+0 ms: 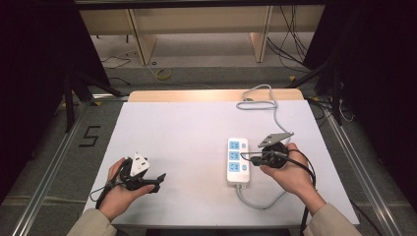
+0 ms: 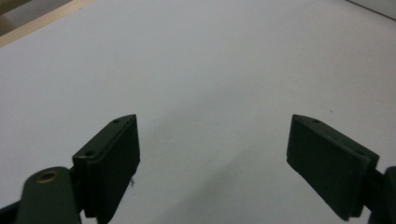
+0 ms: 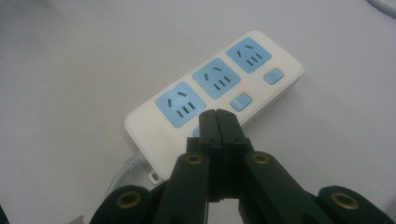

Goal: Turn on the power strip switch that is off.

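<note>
From the high view I see the white power strip [image 1: 238, 160] lying flat on the white counter [image 1: 187, 132], right of the middle, its three blue sockets in a row running away from me. Its grey cord [image 1: 263, 202] leaves the near end and curls toward my right forearm. A second grey cable [image 1: 272, 105] loops at the far edge of the counter. My right hand-held gripper [image 1: 244, 157] comes in from the right, held level, its tips over the right edge of the strip beside the middle socket. My left hand-held gripper [image 1: 160, 179] sits well apart on the near left of the counter, pointing right, with nothing near its tips.

In the left gripper view, the left hand-held gripper [image 2: 212, 149] has its two black jaws spread wide, one at each side of the frame. Between them there is only bare counter [image 2: 210, 70]; it has hold of nothing.

In the right gripper view, the right hand-held gripper [image 3: 218, 116] has its jaws pressed fully together with nothing pinched between them. The joined tips sit at the nearest blue switch of the power strip [image 3: 149, 128], covering most of it; I cannot tell whether they actually touch it. The other two switches and all three sockets are uncovered, and the cord [image 3: 123, 170] leaves the strip at lower left.
</note>
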Motion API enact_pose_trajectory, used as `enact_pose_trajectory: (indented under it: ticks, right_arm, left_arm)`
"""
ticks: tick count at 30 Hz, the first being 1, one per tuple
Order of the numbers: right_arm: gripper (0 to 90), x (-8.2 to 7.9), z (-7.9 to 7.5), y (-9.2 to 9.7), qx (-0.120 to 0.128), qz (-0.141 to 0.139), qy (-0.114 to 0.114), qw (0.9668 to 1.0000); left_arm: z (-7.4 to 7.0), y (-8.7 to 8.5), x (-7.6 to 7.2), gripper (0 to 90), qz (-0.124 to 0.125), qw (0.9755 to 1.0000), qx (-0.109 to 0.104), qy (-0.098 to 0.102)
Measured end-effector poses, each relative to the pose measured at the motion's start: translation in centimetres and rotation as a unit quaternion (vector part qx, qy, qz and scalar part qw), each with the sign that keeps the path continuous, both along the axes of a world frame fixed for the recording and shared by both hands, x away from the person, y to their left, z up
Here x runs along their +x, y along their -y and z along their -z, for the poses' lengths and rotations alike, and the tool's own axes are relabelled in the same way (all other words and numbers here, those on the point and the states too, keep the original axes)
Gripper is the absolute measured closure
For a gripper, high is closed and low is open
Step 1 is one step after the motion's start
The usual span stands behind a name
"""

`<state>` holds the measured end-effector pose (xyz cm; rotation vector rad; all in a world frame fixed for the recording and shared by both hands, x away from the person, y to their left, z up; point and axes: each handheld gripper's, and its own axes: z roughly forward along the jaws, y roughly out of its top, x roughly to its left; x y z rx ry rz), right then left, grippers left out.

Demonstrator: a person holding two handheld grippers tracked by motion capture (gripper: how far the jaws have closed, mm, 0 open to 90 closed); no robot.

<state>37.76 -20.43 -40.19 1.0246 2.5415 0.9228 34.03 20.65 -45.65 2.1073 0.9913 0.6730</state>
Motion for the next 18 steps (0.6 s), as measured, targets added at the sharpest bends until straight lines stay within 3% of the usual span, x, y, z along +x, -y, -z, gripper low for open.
enact_pose_trajectory:
  ticks: [18]
  right_arm:
    - [90.0, 0.43, -0.02, -0.73, -0.007, -0.003, -0.014, 0.9999]
  left_arm:
    - [-0.04, 0.09, 0.00, 16.8, 0.000, 1.0000, -0.001, 0.001]
